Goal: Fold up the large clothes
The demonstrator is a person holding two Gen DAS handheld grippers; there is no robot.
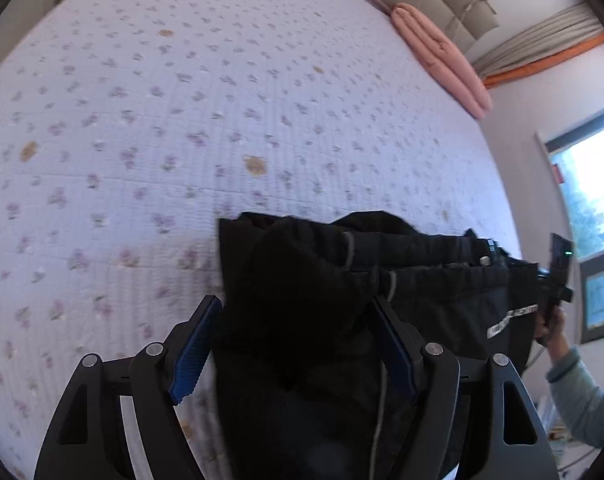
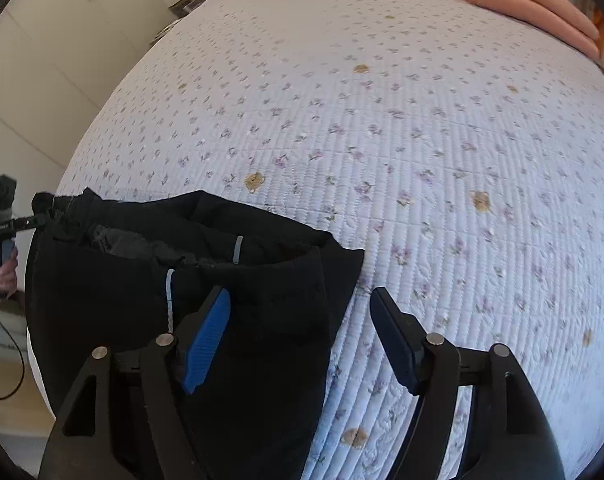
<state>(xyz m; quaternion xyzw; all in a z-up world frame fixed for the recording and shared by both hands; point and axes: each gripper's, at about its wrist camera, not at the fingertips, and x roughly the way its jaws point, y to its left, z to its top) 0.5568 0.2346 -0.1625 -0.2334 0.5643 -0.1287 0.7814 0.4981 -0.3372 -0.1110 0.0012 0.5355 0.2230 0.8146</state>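
— One black garment (image 1: pixel 302 300), trousers by the waistband and belt loops, is seen bunched at the near edge of the bed. Where is it placed relative to the left gripper (image 1: pixel 298 344)?

— Its folded end is found between that gripper's two blue pads (image 1: pixel 192 356), which are spread wide. The right-hand pad is partly covered by the cloth; whether the left-hand one touches it cannot be told. No clamping is shown.

— And the right gripper (image 2: pixel 298 336)?

— Its jaws are likewise held apart. The garment's corner is overlapped by the left-hand pad (image 2: pixel 206 344) in the right wrist view, while the other pad is set over bare quilt. Nothing is pinched.

— What is the garment resting on?

— A pale quilted bedspread (image 2: pixel 422 140) printed with small purple flowers and tan bears. A folded pink blanket (image 1: pixel 442 56) is laid at the far edge, well apart from the trousers. White cupboards (image 2: pixel 54 40) are seen beyond the bed.
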